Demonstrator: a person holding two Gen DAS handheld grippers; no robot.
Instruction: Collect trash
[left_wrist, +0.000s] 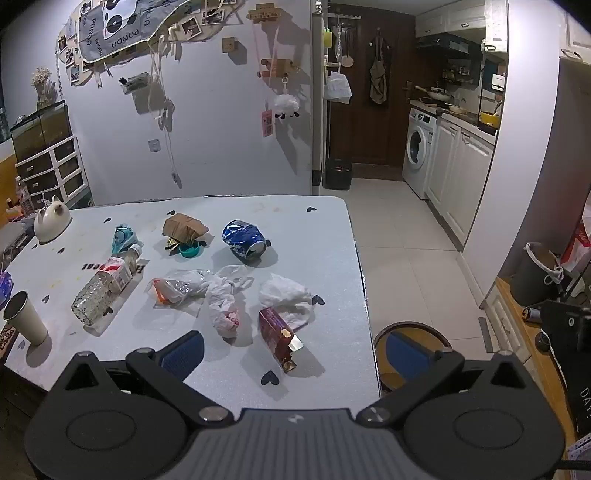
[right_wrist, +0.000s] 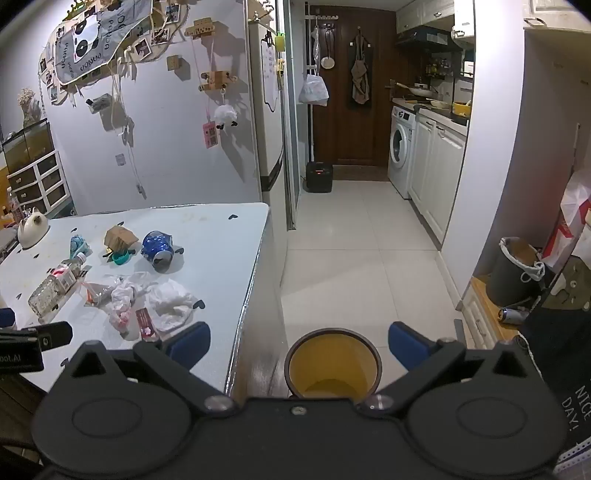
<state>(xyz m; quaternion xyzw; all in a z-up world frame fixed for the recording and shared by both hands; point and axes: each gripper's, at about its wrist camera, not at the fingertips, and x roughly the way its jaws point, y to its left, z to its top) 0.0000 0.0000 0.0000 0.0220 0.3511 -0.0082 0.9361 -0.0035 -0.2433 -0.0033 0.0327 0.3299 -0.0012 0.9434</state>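
On the white table (left_wrist: 332, 236), the trash is lying scattered and untouched: a crushed blue can (left_wrist: 243, 240), a clear plastic bottle (left_wrist: 101, 290), crumpled plastic bags (left_wrist: 218, 291), a white tissue (left_wrist: 286, 297) and a small maroon carton (left_wrist: 279, 338). The left gripper (left_wrist: 295, 350) is hovering at the near edge, fingers spread wide and holding nothing. The right gripper (right_wrist: 299, 341) — equally released — is hanging over a yellow-lined bin (right_wrist: 334, 363) beside the table. Collecting seems to be only beginning; the next move is likely calling for the left gripper to close on the carton, the nearest piece. The bin's bottom is cut off — its contents are hard to judge.
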